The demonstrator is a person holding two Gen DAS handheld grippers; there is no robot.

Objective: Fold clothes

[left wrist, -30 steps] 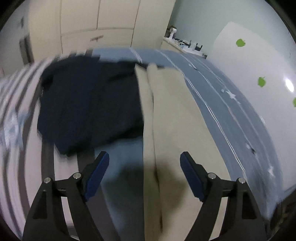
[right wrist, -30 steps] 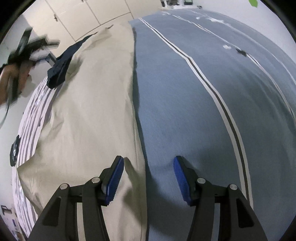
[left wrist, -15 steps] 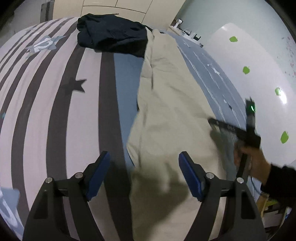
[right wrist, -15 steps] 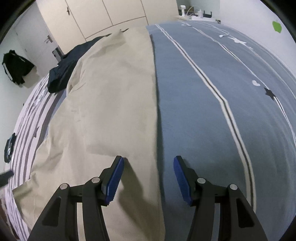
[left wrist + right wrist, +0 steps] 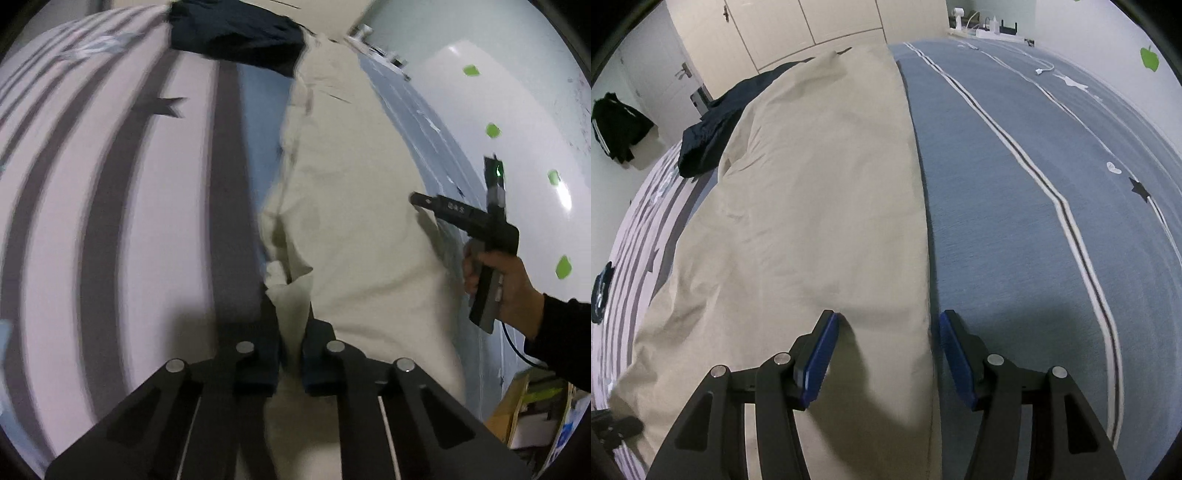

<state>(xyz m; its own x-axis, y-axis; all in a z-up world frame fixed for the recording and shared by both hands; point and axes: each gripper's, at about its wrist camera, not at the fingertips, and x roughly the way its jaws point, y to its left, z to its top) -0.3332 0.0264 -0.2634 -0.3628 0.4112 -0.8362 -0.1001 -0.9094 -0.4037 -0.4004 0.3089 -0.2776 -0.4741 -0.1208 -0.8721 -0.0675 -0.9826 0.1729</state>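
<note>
Gripping a corner of the beige garment (image 5: 351, 206) is what your left gripper (image 5: 290, 354) does now: its jaws are drawn together with a tongue of the cloth pinched between the pads. Your right gripper (image 5: 882, 350) hangs over the garment's right edge with its jaws apart, one pad above the cloth and the other above the blue bedsheet (image 5: 1015, 184); nothing is between them.

Where the work lies: the beige garment is stretched lengthwise along the bed, wrinkled on its left side, its right edge running fairly straight down the blue sheet. At its far end it meets a dark navy garment (image 5: 236, 37), bunched up (I cannot tell whether they overlap or merely touch).

Risks, as I judge them:
- The left pinch holds only a small flap. If you lift fast, the cloth may slip out of the pads.
- One-sided hold. If you pull with the left alone, the free right edge will likely drag and skew the fold line.
- When you close the right jaws, the low pad could catch the bedsheet along with the garment.
- Carrying the fold toward the far end could snag the navy garment.
- The left wrist view is blurred, so its grip depth is uncertain.
</note>
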